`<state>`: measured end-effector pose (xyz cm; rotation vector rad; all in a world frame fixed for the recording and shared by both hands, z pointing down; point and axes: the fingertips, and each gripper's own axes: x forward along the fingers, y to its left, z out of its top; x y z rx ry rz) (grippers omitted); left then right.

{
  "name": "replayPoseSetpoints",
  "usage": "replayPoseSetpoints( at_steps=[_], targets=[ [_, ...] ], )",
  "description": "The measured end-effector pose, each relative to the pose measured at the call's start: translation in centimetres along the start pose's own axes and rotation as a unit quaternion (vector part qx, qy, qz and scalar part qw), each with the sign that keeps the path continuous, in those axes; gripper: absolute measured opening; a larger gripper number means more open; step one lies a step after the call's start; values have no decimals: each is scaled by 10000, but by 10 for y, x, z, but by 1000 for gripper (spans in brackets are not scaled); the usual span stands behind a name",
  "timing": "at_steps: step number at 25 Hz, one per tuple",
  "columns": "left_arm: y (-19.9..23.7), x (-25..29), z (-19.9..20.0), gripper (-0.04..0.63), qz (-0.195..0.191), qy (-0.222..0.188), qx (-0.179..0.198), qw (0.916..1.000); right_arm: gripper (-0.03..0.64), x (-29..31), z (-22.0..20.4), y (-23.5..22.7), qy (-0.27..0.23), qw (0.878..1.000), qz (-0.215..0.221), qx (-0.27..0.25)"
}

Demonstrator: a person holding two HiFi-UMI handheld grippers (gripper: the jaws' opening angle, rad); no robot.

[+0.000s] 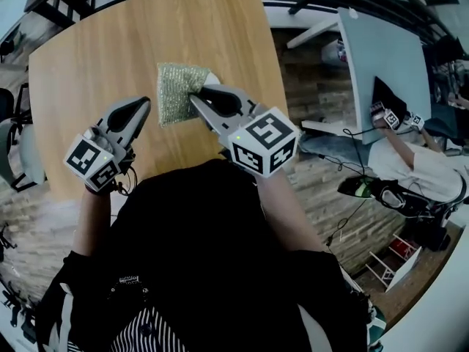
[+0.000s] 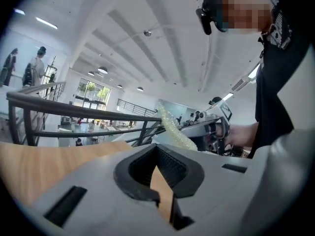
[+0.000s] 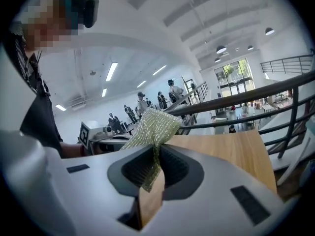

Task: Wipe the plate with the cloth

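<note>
1. Cloth (image 1: 176, 94): a green-gold, glittery mesh square. It lies on the wooden desk (image 1: 110, 50) ahead of the person, with its right edge pulled up. It looks light, limp and coarse, so it will likely fold and drape instead of holding a shape. A pinch on an edge or corner should be enough to carry it, and bunching more fabric into the grip would probably give firmer wiping pressure.
2. Right claw (image 1: 196, 94): clenched on the cloth's right edge. In the right gripper view a pleat of the mesh (image 3: 152, 127) is pinched between the two pads. The rest fans upward beyond the tips.
3. Left claw (image 1: 144, 103): drawn together, with nothing between the pads. It sits low over the desk just left of the cloth, apparently not touching it. Its own view shows only bare wood through the slit, and the raised cloth edge (image 2: 173, 126) farther off.
4. Plate: none can be identified. A pale sliver shows at the cloth's far right corner, but what it is cannot be told.
5. Judgement: the cloth is secured, and wiping does not appear to be under way.
</note>
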<state>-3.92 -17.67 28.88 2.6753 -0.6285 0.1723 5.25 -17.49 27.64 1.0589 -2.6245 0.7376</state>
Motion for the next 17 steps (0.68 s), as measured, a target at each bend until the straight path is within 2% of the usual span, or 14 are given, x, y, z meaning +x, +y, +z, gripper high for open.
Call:
replayPoseSetpoints(
  at_steps=[3,7,12,17],
  targets=[
    [12,-18,8,-8,150,-133,20,9998,49,0,2,8,57,9999,-9,-147],
    [0,-21,19,-8,41,-225,315,9992,49,-4,-5,17,122,9996,-53,-262],
    [-9,-20,31,-8,128,-439,194,9988,49,1,-8,32,148,9987,-21,-493],
    [-22,-23,34,-8,19,-491,223,9985,48,4,-15,46,125,9985,5,-540]
  ],
)
